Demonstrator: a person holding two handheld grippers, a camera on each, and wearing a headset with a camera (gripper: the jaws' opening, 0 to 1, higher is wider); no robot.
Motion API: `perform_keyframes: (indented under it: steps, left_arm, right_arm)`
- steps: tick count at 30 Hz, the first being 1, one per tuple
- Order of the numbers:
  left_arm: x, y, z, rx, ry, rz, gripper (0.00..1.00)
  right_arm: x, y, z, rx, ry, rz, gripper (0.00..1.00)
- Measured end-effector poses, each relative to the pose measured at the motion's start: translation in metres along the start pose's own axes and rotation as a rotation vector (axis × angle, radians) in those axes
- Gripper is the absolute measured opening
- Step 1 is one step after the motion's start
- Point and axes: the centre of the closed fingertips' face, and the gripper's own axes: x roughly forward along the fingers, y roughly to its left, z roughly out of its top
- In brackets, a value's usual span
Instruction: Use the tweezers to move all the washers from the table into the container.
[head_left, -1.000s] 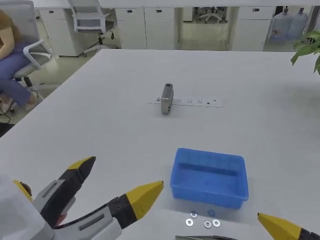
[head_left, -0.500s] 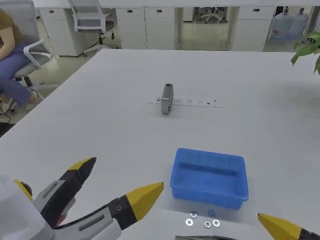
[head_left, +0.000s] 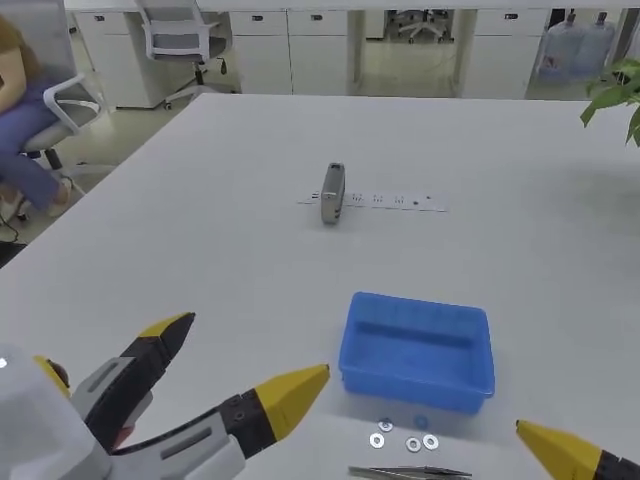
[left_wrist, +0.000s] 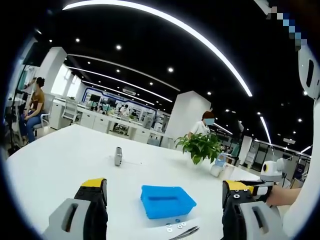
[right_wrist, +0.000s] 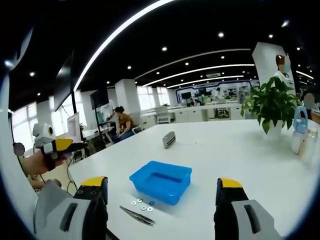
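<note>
"Where are the washers?"

"The washers (head_left: 405, 437) lie on the worktop (head_left: 200, 220), just in front of the blue container (head_left: 415, 390). The tweezers (head_left: 410, 471) lie just beside them, nearer to me."

"And your tools?"

"My left tool (head_left: 230, 358) hangs over the worktop, jaws wide apart, holding nothing. My right tool (right_wrist: 162, 184) is spread wide too, and holds nothing."

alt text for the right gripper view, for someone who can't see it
A blue container sits on a white table, with several washers and a pair of tweezers lying just in front of it, nearer the camera. The right claw is open and empty, its yellow-tipped jaws framing the scene from below.
</note>
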Motion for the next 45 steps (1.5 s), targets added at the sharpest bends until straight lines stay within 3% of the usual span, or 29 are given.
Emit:
perform_keyframes:
  steps: [2,4,8,10,11,13,14,16,19,21,22,27,30,37,39,45]
  left_arm:
    - [0.001,0.001,-0.005,0.019,0.028,0.005,0.98]
    - [0.0,0.009,-0.015,0.078,0.094,0.041,0.96]
    - [0.005,0.0,-0.037,0.136,0.223,-0.025,0.94]
    - [0.009,-0.007,-0.047,0.146,0.265,-0.069,0.88]
    - [0.011,-0.011,-0.056,0.148,0.307,-0.1,0.84]
    - [0.014,-0.013,-0.067,0.167,0.357,-0.124,0.78]
    - [0.015,-0.015,-0.078,0.178,0.415,-0.15,0.76]
    - [0.018,-0.017,-0.091,0.218,0.48,-0.187,0.63]
    - [0.025,-0.021,-0.103,0.208,0.531,-0.232,0.5]
    - [0.028,-0.024,-0.112,0.247,0.574,-0.282,0.41]
    - [0.029,-0.027,-0.119,0.271,0.617,-0.316,0.36]
    - [0.03,-0.031,-0.149,0.35,0.758,-0.405,0.21]
    - [0.031,-0.031,-0.167,0.391,0.837,-0.446,0.17]
    - [0.038,-0.026,-0.191,0.479,0.933,-0.493,0.16]
    - [0.038,-0.025,-0.197,0.507,0.955,-0.51,0.16]
    - [0.042,-0.022,-0.207,0.553,0.991,-0.535,0.11]
  right_arm:
    - [0.001,-0.001,-0.002,0.001,0.01,-0.004,0.87]
    - [0.003,0.0,-0.01,-0.024,0.064,0.009,0.82]
    - [0.01,0.006,-0.017,-0.067,0.114,0.051,0.73]
    - [0.015,0.013,-0.022,-0.079,0.143,0.088,0.67]
    - [0.017,0.015,-0.024,-0.094,0.156,0.1,0.64]
    - [0.022,0.021,-0.032,-0.153,0.204,0.135,0.57]
    - [0.023,0.024,-0.035,-0.168,0.224,0.151,0.54]
    - [0.028,0.03,-0.043,-0.206,0.261,0.186,0.47]
    - [0.033,0.035,-0.054,-0.245,0.307,0.239,0.38]
    - [0.035,0.037,-0.059,-0.263,0.328,0.274,0.3]
    - [0.037,0.037,-0.063,-0.273,0.343,0.289,0.28]
    - [0.043,0.044,-0.082,-0.299,0.421,0.383,0.22]
    - [0.046,0.046,-0.099,-0.36,0.49,0.428,0.21]
    - [0.054,0.052,-0.131,-0.453,0.605,0.513,0.2]
    - [0.057,0.052,-0.138,-0.528,0.639,0.545,0.2]
    - [0.067,0.054,-0.15,-0.574,0.683,0.593,0.16]
